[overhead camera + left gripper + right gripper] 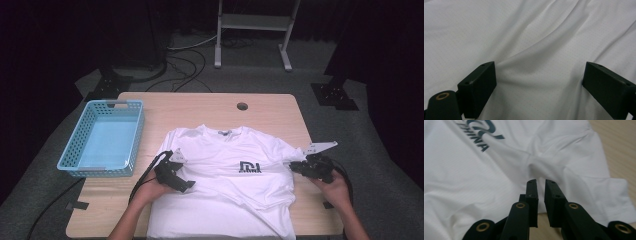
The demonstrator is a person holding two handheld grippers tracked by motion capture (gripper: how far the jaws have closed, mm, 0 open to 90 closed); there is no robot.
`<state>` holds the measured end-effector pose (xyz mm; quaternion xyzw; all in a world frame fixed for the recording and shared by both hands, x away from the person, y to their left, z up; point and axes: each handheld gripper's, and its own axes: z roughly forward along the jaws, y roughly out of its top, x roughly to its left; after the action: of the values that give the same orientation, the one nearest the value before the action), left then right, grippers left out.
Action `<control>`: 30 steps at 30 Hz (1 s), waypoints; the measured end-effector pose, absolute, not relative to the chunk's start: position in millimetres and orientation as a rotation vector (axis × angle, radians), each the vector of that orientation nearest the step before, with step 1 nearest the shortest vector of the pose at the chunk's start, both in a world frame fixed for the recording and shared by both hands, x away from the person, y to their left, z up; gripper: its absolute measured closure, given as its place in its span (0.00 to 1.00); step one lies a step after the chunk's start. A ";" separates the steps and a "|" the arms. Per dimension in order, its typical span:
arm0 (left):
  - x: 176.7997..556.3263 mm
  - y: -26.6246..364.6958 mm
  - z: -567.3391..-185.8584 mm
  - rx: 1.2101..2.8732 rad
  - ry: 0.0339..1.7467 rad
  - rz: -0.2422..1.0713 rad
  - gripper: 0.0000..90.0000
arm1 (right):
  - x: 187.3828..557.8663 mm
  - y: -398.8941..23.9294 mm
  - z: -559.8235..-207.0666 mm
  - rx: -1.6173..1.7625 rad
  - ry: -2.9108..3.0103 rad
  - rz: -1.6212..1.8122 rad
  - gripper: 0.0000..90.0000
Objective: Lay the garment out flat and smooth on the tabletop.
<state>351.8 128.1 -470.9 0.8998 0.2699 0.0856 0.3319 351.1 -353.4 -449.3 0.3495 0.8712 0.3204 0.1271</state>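
The left gripper (189, 183) rests on the shirt (225, 200), jaws wide. The right gripper (294, 167), nearly shut, seems to pinch the sleeve near the table (200, 107) edge.

**Our 2 grippers: one wide, one nearly closed**

We bring both forearms in from the near edge. Our left gripper (186, 183) sits low in our left hand (152, 192), jaws spread wide apart. Our right gripper (295, 167), in our right hand (334, 187), points inward, jaws drawn nearly together.
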 end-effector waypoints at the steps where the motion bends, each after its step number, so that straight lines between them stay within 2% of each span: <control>1: 351.2 127.8 -470.9 2.351 0.707 0.225 0.12 | 347.9 -351.3 -451.8 0.998 2.554 0.931 0.94; 8: 348.2 126.4 -471.6 2.346 0.701 0.230 0.12 | 339.5 -344.7 -462.4 1.054 2.592 0.880 0.93; 17: 344.9 125.6 -472.6 2.338 0.683 0.228 0.12 | 297.5 -341.8 -457.0 1.003 2.713 0.912 0.86; 24: 345.2 126.5 -472.6 2.335 0.683 0.221 0.12 | 312.2 -354.1 -461.8 1.137 2.586 0.949 0.88; 30: 345.6 126.4 -472.3 2.338 0.681 0.219 0.12 | 331.6 -355.5 -461.8 1.156 2.525 0.828 0.90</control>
<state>345.6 126.4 -472.3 0.8988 0.2619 0.0843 0.3412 331.6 -355.5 -461.8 0.3959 0.8650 0.2835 0.1214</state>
